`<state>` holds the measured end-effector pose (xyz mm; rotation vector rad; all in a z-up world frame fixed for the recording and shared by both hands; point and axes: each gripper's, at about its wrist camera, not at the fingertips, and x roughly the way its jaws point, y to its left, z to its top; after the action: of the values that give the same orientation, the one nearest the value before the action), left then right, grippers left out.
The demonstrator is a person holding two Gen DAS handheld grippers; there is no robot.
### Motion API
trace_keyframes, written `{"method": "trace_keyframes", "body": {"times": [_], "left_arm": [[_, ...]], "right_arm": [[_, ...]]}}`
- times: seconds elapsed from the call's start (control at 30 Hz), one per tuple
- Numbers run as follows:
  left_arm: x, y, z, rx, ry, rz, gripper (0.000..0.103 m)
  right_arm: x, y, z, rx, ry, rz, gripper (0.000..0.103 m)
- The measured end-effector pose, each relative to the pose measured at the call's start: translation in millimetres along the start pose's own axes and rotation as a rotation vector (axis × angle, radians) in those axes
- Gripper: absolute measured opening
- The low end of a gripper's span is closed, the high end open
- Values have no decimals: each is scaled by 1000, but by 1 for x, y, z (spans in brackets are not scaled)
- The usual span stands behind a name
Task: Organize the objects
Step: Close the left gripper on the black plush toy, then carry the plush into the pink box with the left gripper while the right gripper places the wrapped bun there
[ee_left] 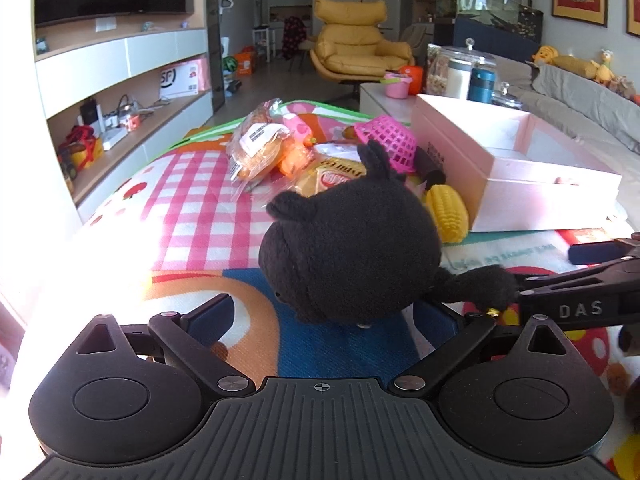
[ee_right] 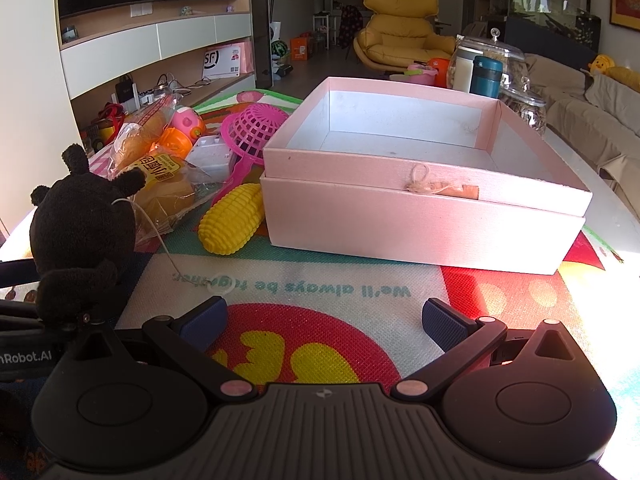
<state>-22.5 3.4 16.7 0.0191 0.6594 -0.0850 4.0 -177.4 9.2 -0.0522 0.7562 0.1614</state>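
Black plush toy [ee_left: 348, 256] sits between the wide-spread fingers of my left gripper [ee_left: 332, 316], though whether the pads touch it is hidden. My right gripper [ee_right: 324, 320] is spread too and holds nothing, the toy just to its left. Beyond the toy lie a yellow corn [ee_right: 234, 229], bagged bread [ee_left: 256, 148] and a pink basket [ee_left: 386, 140], beside the open pink box [ee_right: 420, 184].

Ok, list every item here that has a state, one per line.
pink box: open, nothing inside
black plush toy: on the mat, between the left fingers, no grip visible
left gripper: open
right gripper: open, holding nothing
toy corn: lying beside the box
pink basket: tipped over
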Motion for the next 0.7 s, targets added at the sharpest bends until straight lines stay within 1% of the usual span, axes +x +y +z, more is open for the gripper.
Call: {"method": "trace_keyframes", "body": {"times": [0.07,0.1,0.17,0.23,0.3,0.5,0.57,0.6,0.7], "left_arm": [[-15,2,6,-3,-30,-52,100],[-20,2,10,-4,-45,-59,100],[-16,-2,20,4,-64,-49,100],[-7,-5,26,37,-57,-40,100],[0,-7,28,57,-44,-54,101],[17,-6,30,28,-31,-70,101],[19,-6,29,26,-33,-88,93],[19,-7,29,21,-33,-115,85],[17,-6,29,7,-32,-112,84]], "right_arm": [[0,-3,2,3,23,17,103],[0,-1,1,-8,25,15,103],[0,0,1,-9,28,15,103],[0,0,1,-6,29,15,103],[-1,0,0,-5,26,13,103],[-1,0,-1,0,21,9,103],[-2,0,-2,1,18,10,103],[-2,0,-2,1,18,12,103],[-2,-1,-2,-4,20,19,103]]}}
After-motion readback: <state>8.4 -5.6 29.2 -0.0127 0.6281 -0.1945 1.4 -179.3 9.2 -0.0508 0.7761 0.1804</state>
